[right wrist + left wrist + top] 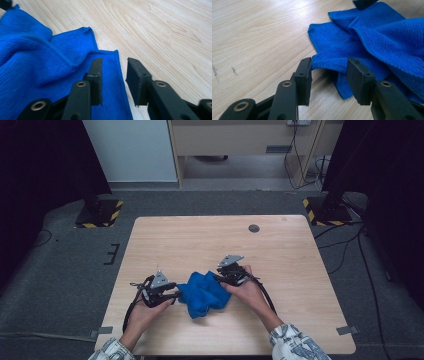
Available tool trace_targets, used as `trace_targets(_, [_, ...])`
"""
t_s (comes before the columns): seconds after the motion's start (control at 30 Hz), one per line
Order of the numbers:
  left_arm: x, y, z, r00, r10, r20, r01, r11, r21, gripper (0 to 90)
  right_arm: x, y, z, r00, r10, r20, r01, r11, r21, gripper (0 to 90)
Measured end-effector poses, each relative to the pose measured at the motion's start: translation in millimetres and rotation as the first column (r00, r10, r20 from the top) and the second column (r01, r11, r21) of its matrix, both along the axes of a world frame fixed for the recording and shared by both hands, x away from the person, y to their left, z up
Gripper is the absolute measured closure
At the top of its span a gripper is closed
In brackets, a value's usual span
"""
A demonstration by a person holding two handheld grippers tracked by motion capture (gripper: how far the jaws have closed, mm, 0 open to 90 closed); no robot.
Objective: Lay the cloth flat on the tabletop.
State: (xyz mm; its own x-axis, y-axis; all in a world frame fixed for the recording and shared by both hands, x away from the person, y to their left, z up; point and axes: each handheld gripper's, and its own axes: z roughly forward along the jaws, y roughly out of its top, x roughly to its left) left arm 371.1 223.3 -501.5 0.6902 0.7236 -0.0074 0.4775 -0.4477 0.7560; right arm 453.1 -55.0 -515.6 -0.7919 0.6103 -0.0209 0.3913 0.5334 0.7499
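Blue microfibre cloth lies rumpled on the wooden surface as we bring both tongs, left and right, spread at its opposite edges, gripping nothing yet; next, we judge, each must close on a hem
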Motion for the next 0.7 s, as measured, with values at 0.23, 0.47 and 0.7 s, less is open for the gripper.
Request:
trace_targets(0.23, [0.4,0.0,0.0,1.0000,0.002,0.003,-0.002,1.0000,0.004,56.4,11.5,14.0,-8.8,0.9997,-0.011,-0.023,0.011,1.000,-0.003,61.2])
trace_targets(0.47, [1.1,0.0,0.3,1.0000,0.004,0.006,-0.004,1.0000,0.004,57.2,21.5,23.5,-11.6,0.9988,-0.016,-0.047,0.016,1.000,-0.003,58.0])
trace_targets(0.7, [2.5,0.7,-0.1,1.0000,0.007,0.006,-0.007,1.0000,0.005,57.8,21.4,28.1,-12.6,0.9975,0.016,-0.069,-0.017,1.000,-0.018,83.3])
